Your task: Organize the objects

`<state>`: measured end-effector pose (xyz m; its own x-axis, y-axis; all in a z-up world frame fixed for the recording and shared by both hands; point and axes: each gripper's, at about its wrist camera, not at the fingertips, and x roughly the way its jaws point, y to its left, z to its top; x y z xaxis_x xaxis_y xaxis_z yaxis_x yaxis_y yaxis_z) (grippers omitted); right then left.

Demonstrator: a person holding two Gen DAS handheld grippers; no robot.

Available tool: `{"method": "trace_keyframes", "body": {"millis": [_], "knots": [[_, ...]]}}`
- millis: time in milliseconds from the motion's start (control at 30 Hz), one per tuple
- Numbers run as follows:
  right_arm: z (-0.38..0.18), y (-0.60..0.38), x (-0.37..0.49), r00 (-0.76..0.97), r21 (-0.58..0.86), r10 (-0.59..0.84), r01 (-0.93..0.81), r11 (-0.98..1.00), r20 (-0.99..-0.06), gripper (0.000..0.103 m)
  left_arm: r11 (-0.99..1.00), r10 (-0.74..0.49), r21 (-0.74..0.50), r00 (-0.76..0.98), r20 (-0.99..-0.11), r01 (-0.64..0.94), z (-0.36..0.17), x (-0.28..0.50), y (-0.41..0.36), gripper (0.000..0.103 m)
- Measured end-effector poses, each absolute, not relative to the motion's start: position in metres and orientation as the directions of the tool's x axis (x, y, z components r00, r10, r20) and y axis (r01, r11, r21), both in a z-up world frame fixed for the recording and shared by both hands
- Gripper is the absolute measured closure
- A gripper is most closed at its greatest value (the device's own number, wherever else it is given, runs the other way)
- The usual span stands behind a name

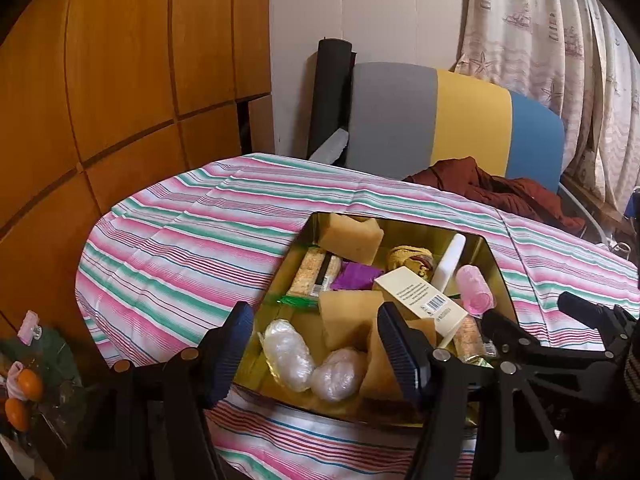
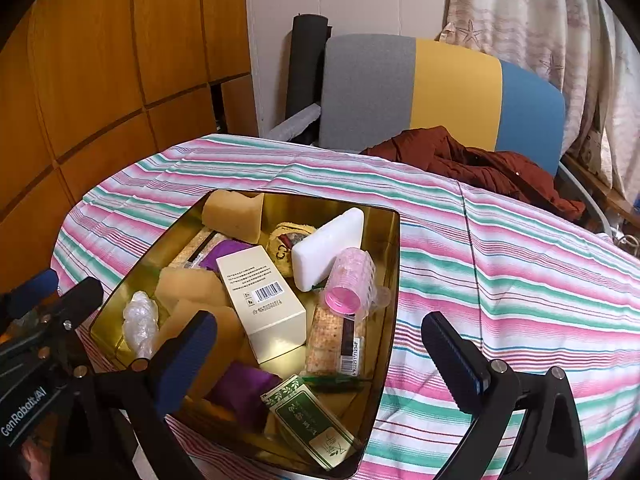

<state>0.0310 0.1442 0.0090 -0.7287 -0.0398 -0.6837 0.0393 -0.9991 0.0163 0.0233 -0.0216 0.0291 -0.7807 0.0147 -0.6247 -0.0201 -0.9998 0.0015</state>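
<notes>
A gold tin [image 2: 390,240] sits at the centre of the striped tablecloth [image 2: 520,248], already crowded with small household goods, as two hand-held grippers hover over its near edge. In the right wrist view, the right gripper [image 2: 320,344] stands with its jaws spread wide and nothing between the pads, low in the frame above the tin's near right corner. That stance suggests a drop just made or a reach not yet begun. Directly ahead of it, a pink hair roller [image 2: 350,286] leans on a white block [image 2: 328,248] at centre frame, beside a cream carton [image 2: 264,300] lying slantwise across the heap. Cracker packs [image 2: 336,340], tan sponges [image 2: 234,212], a purple cloth [image 2: 244,392] and a green packet [image 2: 308,420] fill the rest, stacked loosely, apparently gathered in one container rather than sorted.

In the left wrist view, the left gripper [image 1: 316,352] is also unclenched and empty, its blue pads framing two clear-wrapped bundles [image 1: 308,360] at lower centre. The cloth around the tin is bare of loose items, so the collecting looks nearly finished. A tri-coloured chair [image 2: 440,92] with a maroon garment [image 2: 472,164] stands behind the table, upper right, with wooden cabinets [image 2: 100,60] at upper left.
</notes>
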Motion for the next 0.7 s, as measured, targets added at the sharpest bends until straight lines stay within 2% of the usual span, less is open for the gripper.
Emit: {"method": "trace_keyframes", "body": {"millis": [700], "knots": [[0.012, 0.143, 0.032, -0.731, 0.040, -0.052, 0.033, -0.999, -0.680, 0.000, -0.998, 0.048, -0.070, -0.720, -0.692, 0.000, 0.018, 0.013, -0.034, 0.037]]}}
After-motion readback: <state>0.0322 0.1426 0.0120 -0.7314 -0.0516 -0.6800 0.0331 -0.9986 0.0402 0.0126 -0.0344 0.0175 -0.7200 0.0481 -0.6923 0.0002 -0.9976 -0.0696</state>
